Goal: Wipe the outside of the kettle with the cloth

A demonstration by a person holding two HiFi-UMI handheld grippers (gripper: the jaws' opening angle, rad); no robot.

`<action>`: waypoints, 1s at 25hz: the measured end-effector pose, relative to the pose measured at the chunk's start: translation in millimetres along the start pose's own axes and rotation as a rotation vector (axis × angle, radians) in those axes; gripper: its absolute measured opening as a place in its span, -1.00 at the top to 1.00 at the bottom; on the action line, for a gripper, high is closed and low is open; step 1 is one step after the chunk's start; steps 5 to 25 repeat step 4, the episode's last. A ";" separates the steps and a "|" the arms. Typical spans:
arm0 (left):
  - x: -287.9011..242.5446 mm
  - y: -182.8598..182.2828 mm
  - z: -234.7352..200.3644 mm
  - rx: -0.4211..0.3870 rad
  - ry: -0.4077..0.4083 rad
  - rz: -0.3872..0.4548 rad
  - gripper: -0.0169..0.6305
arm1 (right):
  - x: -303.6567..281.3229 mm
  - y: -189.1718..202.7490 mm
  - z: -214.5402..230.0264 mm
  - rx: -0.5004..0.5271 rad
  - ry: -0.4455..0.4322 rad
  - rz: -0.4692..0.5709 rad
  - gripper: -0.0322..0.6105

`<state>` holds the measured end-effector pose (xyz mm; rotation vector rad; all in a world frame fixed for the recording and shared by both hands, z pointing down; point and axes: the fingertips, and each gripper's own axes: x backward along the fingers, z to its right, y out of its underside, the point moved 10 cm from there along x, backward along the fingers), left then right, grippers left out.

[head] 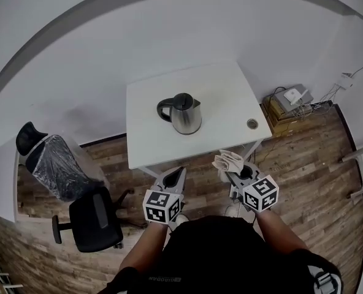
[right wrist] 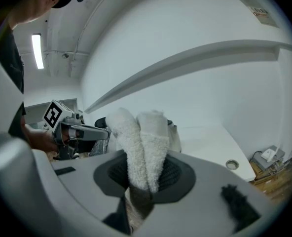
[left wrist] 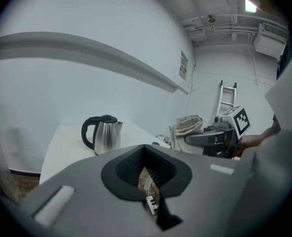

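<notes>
On the bench (head: pixel 218 90): one steel kettle (head: pixel 183 113) with a black handle and black lid stood upright near the middle. Its handle was to the left in the head view, and nothing touched it.
Bench: one, white, set against a pale wall. One small round hole (head: pixel 252 124) sat near its right front corner.
Tools: two, held side by side over the wooden floor (head: pixel 316 182). Both were just in front of the bench's near edge and well apart from the kettle.
Left tool (head: pixel 179 174): its jaws were closed together at the tips with nothing between them, and it pointed toward the bench.
Right tool (head: pixel 235 171): its jaws were clamped on the cloth (head: pixel 228 160).
Cloth: one, pale and fluffy, bunched into two upright folds that stuck out past the jaw tips. It was apart from the kettle.
Chairs: two, on the floor left of the bench. One was a black office chair (head: pixel 92 222) nearer the person, and one further chair (head: pixel 46 161) was wrapped in clear plastic.
Box: one cardboard box (head: pixel 286 112) stood on the floor right of the bench, with small devices and cables on top.
</notes>
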<state>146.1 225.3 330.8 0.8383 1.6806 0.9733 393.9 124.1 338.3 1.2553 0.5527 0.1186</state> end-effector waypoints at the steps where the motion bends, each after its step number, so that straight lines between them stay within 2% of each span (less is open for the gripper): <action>1: 0.1 -0.7 -1.3 0.001 0.000 0.000 0.92 | -0.8 -0.9 -0.3 0.001 0.001 -0.002 0.61; 25: 0.2 -2.3 -3.8 -0.001 0.010 -0.007 0.92 | -3.2 -4.6 -0.7 0.006 0.001 -0.003 0.61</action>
